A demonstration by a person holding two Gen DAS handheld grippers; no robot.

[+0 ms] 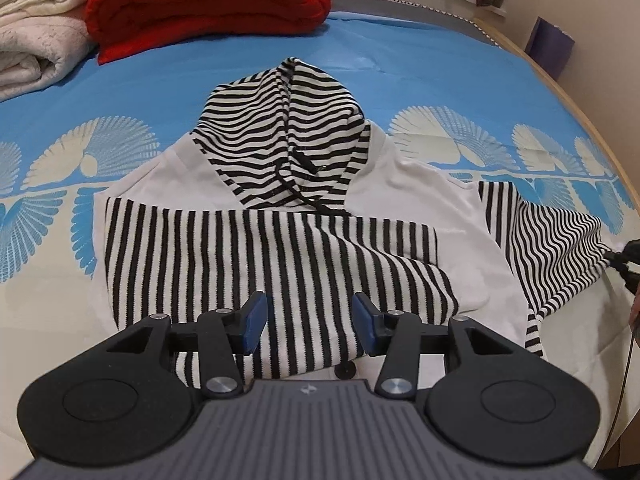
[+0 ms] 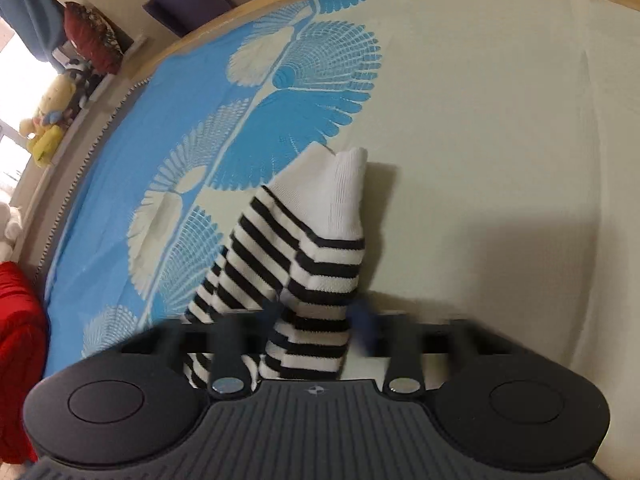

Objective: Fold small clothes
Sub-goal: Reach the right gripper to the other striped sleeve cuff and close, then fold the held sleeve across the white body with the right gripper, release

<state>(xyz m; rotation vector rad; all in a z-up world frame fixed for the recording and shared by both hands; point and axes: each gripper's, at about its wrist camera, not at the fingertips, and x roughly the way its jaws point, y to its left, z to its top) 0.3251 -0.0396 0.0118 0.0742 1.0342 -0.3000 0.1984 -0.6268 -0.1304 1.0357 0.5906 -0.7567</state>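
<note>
A small hooded sweater, white with black stripes, is lying flat on a bed sheet that is blue at the far side and cream at the near side, with a pattern of fan shapes. The striped hood is pointing away from the camera, and a black drawstring is running down its middle. One sleeve is already lying folded across the chest. The other striped sleeve is stretching out to the right side of the left wrist view.

The left gripper is hovering just above the lower hem of the sweater. Its jaws are standing apart with blue pads, and nothing is being held between them; the striped cloth is only showing behind the gap.

In the right wrist view, the right gripper is closing on the striped sleeve, near its white ribbed cuff. The fingers are blurred here, so the pads are hard to see, but the sleeve is passing between them and seems to be pinched. The cuff is standing up beyond the fingertips, over the cream part of the sheet.

At the far left of the bed, a folded red blanket and a folded cream blanket are lying side by side, touching. A yellow plush toy is sitting on a ledge behind the bed.
</note>
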